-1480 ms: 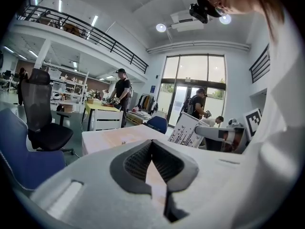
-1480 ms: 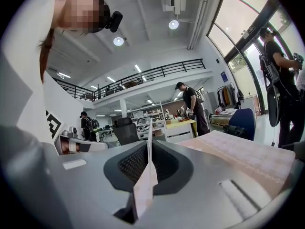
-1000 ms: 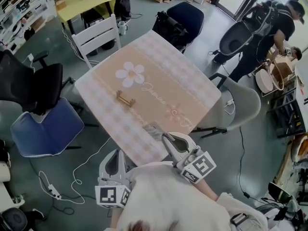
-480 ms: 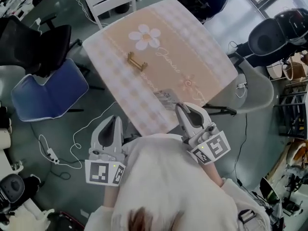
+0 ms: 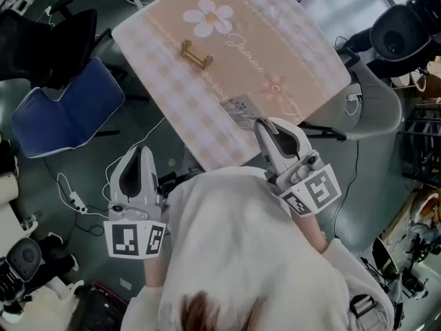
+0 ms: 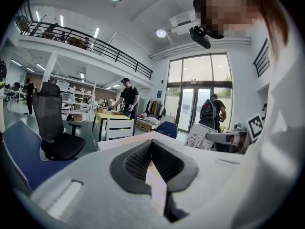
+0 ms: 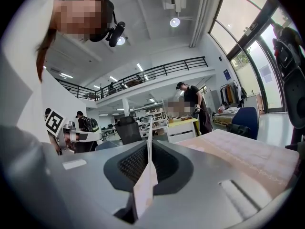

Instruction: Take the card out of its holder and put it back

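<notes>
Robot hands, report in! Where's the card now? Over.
Right gripper shut on the card, by the table's near edge. Left gripper shut, empty, off the table. Holder stands empty mid-table. Nothing between card and holder.

Holder [image 5: 196, 54] on table [image 5: 296, 54], far side; card [image 5: 240, 110] over near edge; chair [image 5: 65, 116] left of table.

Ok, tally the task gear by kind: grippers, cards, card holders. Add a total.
Grippers: 2, the left gripper and the right gripper
Cards: 1, the card, pinched in the right gripper's jaws
Card holders: 1, the card holder, on the table
Total: 4
</notes>
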